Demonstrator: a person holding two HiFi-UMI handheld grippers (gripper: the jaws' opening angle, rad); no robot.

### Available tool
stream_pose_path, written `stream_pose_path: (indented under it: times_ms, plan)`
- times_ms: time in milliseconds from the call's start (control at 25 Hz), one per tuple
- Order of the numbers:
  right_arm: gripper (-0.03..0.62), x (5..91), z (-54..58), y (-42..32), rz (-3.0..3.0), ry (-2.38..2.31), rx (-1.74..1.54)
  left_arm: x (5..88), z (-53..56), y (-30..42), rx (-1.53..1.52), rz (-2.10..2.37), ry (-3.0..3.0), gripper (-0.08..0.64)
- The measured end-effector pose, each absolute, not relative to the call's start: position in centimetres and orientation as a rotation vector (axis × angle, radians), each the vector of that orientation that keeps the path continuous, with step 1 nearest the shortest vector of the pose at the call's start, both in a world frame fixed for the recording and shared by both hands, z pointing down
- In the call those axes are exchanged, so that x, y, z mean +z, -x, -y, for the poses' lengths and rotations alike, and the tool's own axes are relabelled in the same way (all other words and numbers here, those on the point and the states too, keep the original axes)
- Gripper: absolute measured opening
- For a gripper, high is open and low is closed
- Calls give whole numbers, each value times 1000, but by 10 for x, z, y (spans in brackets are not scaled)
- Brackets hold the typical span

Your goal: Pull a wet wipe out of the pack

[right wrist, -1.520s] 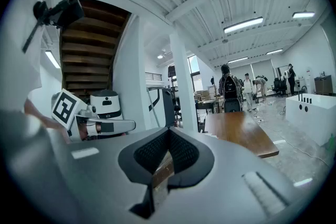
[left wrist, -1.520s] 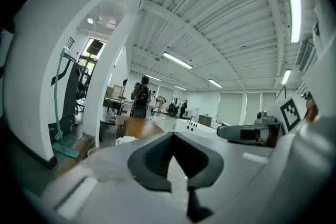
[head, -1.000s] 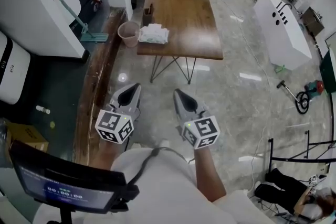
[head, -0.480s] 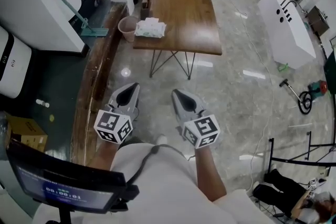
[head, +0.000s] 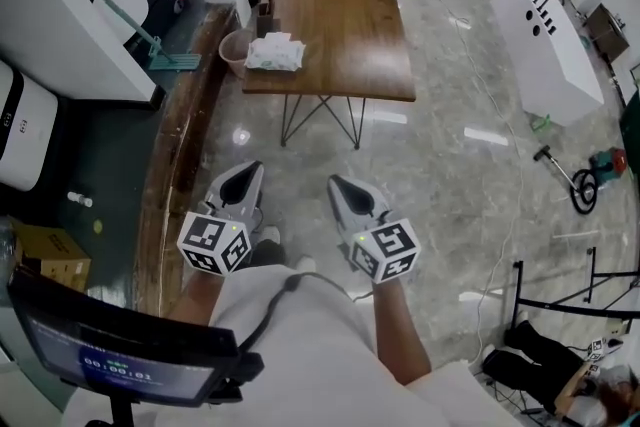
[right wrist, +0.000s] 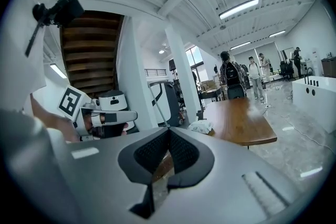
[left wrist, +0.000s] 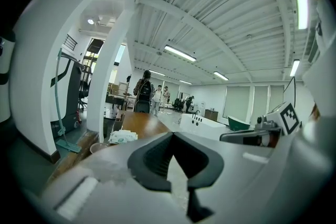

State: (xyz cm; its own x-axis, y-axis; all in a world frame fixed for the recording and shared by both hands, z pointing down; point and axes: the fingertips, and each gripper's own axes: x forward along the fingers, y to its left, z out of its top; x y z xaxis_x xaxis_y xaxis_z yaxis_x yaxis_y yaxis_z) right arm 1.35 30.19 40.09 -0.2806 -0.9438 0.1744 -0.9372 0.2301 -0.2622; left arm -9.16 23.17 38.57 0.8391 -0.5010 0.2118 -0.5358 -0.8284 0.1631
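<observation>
Approach stage: left gripper (head: 244, 181) and right gripper (head: 346, 192), both clenched empty at lower centre, should near the wet wipe pack (head: 274, 53) on the wooden table (head: 350, 15), upper centre, before opening.

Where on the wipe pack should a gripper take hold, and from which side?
Likely from above, at the top middle of the wet wipe pack: it lies flat at the near left corner of the table. Its opening is too small to make out.
</observation>
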Motion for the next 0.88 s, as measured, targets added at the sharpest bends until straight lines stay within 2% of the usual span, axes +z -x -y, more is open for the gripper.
stream_pose_path:
  times_ms: [480,880]
  plan:
    - [8,401,-250,-21,-2496,1850,-484,396,-176,71,244,800,-2797,5]
    - [8,394,-136,-31,-2491,1883,-492,398,-63,48,278,732,-2825,5]
